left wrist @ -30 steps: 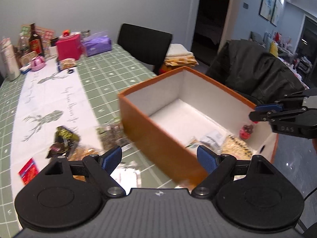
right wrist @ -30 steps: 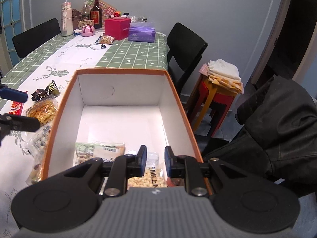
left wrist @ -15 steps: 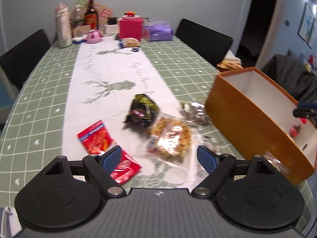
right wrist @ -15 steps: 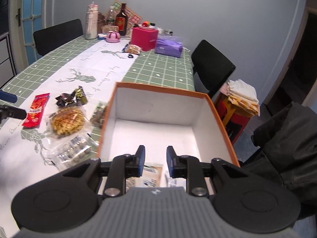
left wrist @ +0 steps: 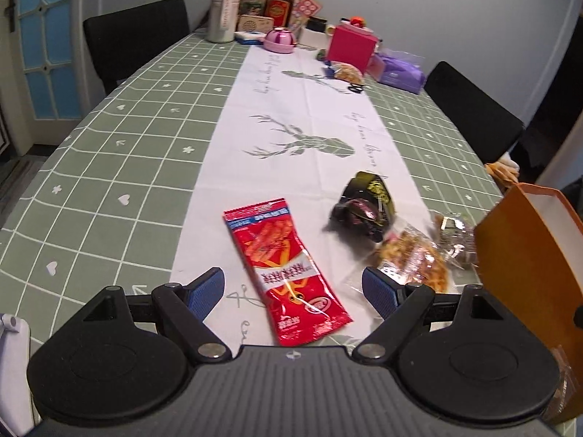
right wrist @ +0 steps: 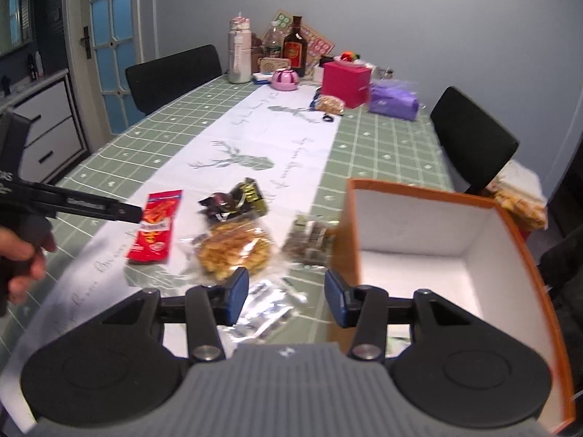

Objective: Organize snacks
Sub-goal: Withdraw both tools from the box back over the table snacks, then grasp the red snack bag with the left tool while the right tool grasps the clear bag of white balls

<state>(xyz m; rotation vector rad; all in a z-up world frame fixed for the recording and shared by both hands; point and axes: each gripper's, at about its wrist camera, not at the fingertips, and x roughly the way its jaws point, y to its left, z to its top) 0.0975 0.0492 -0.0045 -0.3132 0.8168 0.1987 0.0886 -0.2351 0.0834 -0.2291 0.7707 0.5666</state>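
My left gripper (left wrist: 293,293) is open and empty, straddling the near end of a red snack packet (left wrist: 284,269) on the white runner; its arm shows in the right wrist view (right wrist: 91,207) by that packet (right wrist: 156,229). A black-and-gold bag (left wrist: 366,207), a clear bag of golden snacks (left wrist: 411,260) and a clear bag of dark snacks (left wrist: 455,240) lie to the right. My right gripper (right wrist: 286,300) is open and empty above a silvery clear packet (right wrist: 269,306), next to the orange box (right wrist: 524,251).
Bottles (left wrist: 278,5), a pink box (left wrist: 349,49), a purple pack (left wrist: 399,69) and a small snack bag (left wrist: 346,71) crowd the far table end. Black chairs (left wrist: 138,36) stand at the left and right (left wrist: 473,109). The orange box (left wrist: 528,251) sits at the table's right edge.
My left gripper has swung left from the box to over the red packet. My right gripper has pulled back from inside the box, moved left and opened.
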